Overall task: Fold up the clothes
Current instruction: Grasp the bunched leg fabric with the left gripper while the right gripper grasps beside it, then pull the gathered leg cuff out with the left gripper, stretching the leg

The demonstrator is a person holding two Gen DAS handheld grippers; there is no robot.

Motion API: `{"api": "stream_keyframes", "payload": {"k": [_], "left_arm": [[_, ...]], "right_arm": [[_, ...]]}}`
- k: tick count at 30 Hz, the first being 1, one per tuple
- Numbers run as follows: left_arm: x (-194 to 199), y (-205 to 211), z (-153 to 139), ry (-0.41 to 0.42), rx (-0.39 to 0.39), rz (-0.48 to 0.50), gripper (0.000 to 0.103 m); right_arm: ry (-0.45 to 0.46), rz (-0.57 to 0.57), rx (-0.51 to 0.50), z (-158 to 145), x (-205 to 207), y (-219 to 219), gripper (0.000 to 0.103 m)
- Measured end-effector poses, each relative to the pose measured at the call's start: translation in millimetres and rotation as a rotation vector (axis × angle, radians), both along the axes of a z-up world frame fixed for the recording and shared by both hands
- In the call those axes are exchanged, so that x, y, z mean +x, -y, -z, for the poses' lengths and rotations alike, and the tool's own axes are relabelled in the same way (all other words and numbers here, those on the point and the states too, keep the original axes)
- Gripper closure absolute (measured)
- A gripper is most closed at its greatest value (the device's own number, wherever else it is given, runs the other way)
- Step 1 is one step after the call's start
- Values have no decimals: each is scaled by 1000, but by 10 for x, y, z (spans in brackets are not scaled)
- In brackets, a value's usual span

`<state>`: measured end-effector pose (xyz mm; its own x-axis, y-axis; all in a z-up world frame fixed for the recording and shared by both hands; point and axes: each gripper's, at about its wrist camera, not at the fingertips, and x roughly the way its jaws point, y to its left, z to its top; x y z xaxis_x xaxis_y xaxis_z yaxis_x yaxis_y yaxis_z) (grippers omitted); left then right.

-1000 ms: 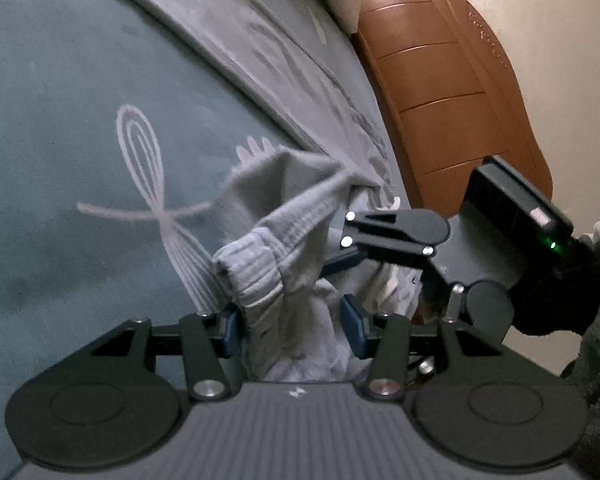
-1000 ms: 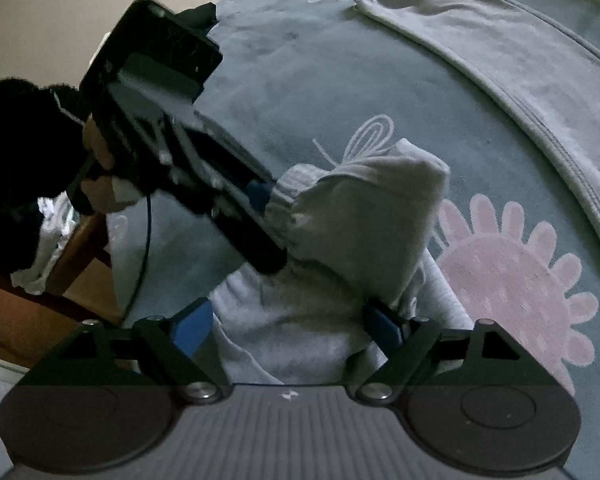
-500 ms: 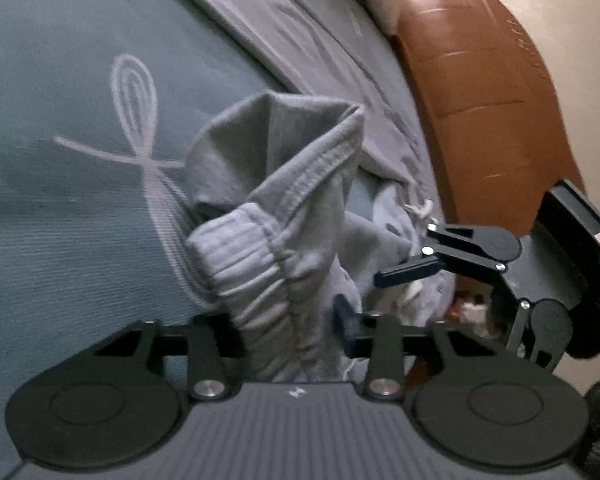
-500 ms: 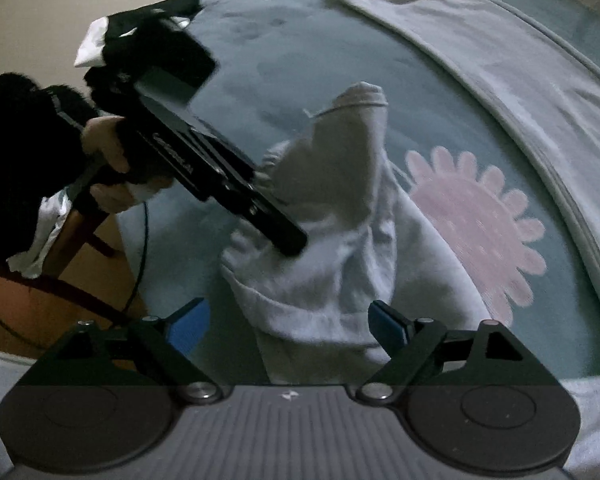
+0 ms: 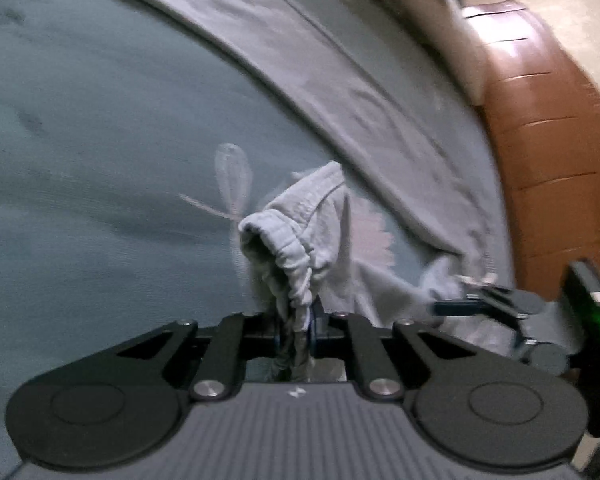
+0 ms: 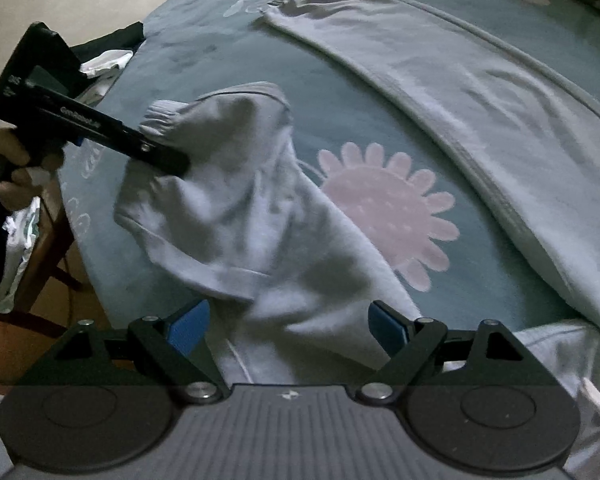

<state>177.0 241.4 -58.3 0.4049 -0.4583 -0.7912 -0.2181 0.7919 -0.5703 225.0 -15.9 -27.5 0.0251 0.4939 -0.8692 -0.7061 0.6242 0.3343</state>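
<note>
A pair of light grey sweatpants lies on a teal bedspread. One leg stretches flat across the bed. The other leg is bunched, and its ribbed cuff is raised off the bed. My left gripper is closing, its pads pinching the cuff's fabric. My right gripper stands open low over the bunched leg; cloth lies between its blue pads without being pressed. In the left wrist view the right gripper sits at the right, near the waist end.
A pink flower print marks the bedspread between the two legs. An orange-brown wooden bed board rises at the right. White clothes hang on a wooden frame off the bed's left edge. A person's hand holds the left gripper.
The left jaws have narrowed onto the cuff and lifted it off the bedspread. The right gripper has drawn back and away from the left one, still open.
</note>
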Motion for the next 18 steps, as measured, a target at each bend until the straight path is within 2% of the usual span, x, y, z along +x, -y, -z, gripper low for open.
{"api": "stream_keyframes", "payload": {"k": [4,9,18], "left_arm": [[-37,-150,-99,-88,161,-55,94],[-29,-292,-209,-161,331,-89,94],[90,-474,-297,-291,557,-73,93]], "right_arm": [[14,6,-15,-30,13,116,13],[23,18,-27,-36,27,254,13],[43,12,-39,-75,56,409,13]]}}
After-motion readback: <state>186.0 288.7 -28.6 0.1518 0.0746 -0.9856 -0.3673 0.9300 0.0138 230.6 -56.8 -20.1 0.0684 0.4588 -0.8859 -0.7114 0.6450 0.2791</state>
